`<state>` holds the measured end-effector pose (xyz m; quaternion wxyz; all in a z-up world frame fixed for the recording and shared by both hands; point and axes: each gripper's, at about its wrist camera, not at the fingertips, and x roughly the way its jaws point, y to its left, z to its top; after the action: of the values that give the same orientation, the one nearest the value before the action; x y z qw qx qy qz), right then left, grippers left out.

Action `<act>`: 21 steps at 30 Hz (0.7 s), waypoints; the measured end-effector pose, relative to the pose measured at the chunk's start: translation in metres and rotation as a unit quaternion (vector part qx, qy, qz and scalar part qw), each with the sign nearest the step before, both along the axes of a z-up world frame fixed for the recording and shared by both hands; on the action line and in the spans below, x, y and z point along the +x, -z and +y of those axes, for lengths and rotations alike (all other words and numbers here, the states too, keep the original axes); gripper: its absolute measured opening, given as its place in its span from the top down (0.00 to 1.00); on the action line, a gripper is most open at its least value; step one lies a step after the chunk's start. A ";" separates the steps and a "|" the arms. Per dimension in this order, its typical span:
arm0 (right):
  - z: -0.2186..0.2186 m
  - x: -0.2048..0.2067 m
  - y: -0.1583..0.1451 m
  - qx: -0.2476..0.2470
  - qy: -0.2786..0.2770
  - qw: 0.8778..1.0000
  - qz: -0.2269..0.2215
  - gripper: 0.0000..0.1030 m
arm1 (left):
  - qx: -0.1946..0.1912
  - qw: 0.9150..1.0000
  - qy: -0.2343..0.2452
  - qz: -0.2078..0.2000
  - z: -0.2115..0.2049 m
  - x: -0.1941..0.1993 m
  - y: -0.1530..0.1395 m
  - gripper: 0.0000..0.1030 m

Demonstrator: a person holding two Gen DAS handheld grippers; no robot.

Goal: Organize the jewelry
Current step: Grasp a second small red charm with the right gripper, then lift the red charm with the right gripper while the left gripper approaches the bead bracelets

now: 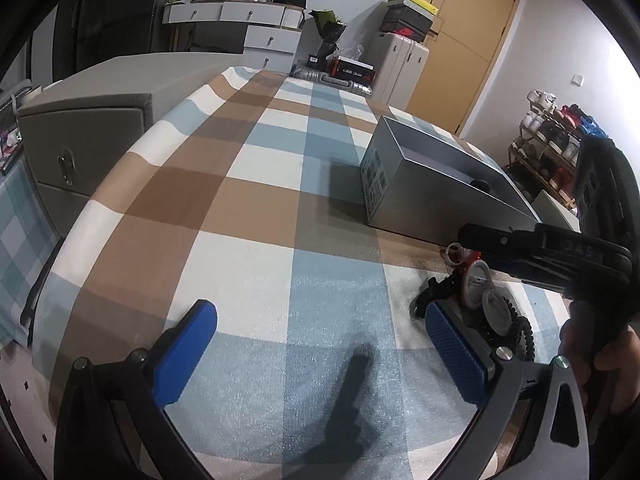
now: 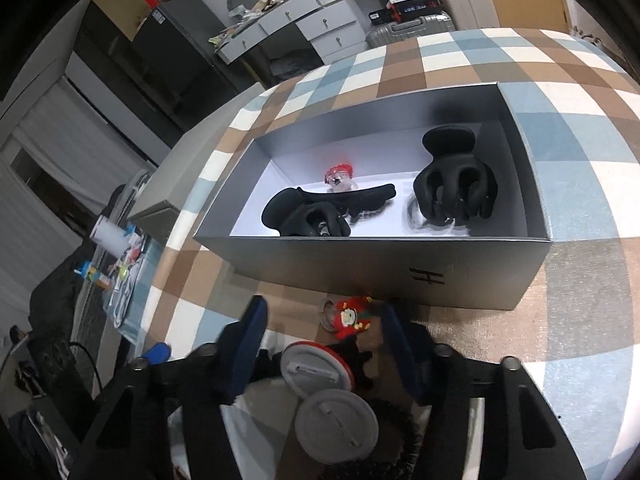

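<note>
**Two tongs over a checked bed, jewellery heaped before an open grey box**

Nearest, the left tongs (image 1: pixel 320 344) stood wide apart with nothing between their blue ribbed pads (image 1: pixel 456 344), above the blue, brown and white checked bed cover (image 1: pixel 248 208). The right tongs (image 2: pixel 324 344), seen from their own camera, were part-way closed, their blue pads either side of a small heap but touching none of it; no grip was visible. The heap lay on the cover just before the box: a round white badge with a red rim (image 2: pixel 316 368), a second round grey-white badge (image 2: pixel 338 424) lying back-up, a black spiral hair tie (image 1: pixel 520 332) beside them, and a small red plush charm (image 2: pixel 354 318) nearest the box wall. A person's hand (image 1: pixel 584 360) held the right tongs' handle. Beyond stood the open rectangular silver-grey cardboard box (image 2: pixel 400 264); on its white floor lay a large black claw hair clip (image 2: pixel 456 192) at the right, a second black claw clip (image 2: pixel 308 216) at the left, and a small red-and-clear trinket (image 2: pixel 340 178) behind that.
</note>
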<state>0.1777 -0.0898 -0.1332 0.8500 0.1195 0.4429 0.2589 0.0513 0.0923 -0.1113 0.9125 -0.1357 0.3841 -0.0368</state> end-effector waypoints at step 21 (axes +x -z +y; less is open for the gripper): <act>-0.030 -0.028 -0.019 0.045 0.009 0.997 -0.065 0.87 | 0.007 1.000 0.014 0.006 -0.011 0.002 -0.006 0.01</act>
<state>0.1499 -0.1202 -0.1141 0.8731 0.1440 0.3737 0.2780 0.0533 0.0815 -0.1057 0.9103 -0.1243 0.3920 -0.0466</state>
